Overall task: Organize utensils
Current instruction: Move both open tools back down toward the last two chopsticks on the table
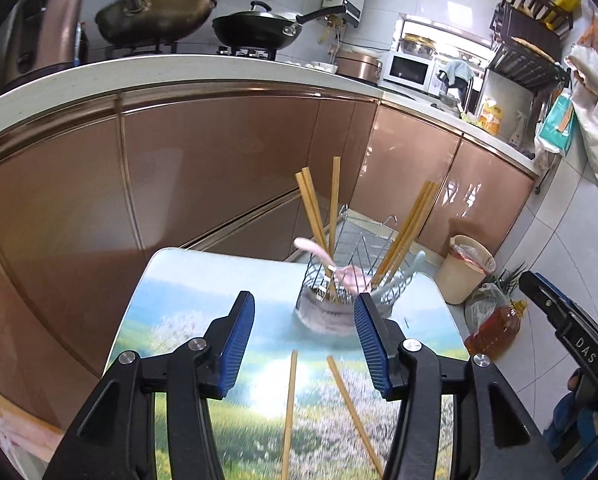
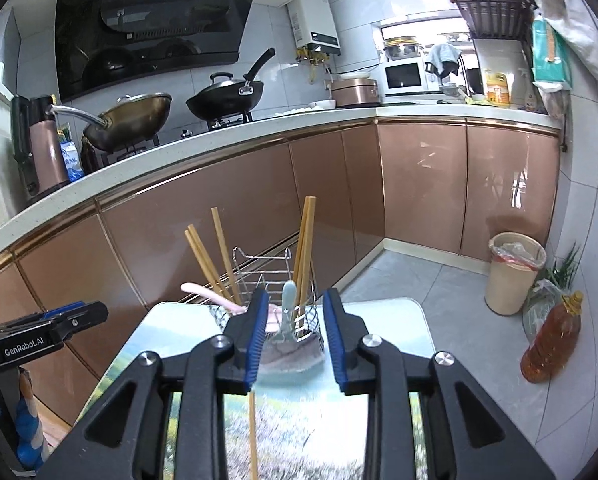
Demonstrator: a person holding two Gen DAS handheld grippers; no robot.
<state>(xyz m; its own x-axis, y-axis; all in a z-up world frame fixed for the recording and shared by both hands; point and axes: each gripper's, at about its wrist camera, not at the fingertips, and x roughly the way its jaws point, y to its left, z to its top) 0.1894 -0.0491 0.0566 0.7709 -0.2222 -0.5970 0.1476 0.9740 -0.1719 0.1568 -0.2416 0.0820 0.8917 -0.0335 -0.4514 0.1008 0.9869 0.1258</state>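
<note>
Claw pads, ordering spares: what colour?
Blue, ribbed pads; clearest in the left wrist view.

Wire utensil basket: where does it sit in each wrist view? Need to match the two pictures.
Left wrist view: wire utensil basket stands right of centre at the far edge of the table, just beyond the left claw.
Right wrist view: it sits at centre, partly hidden behind the right claw.
Shared landmark: the beige bin on the floor, to the right in both.
</note>
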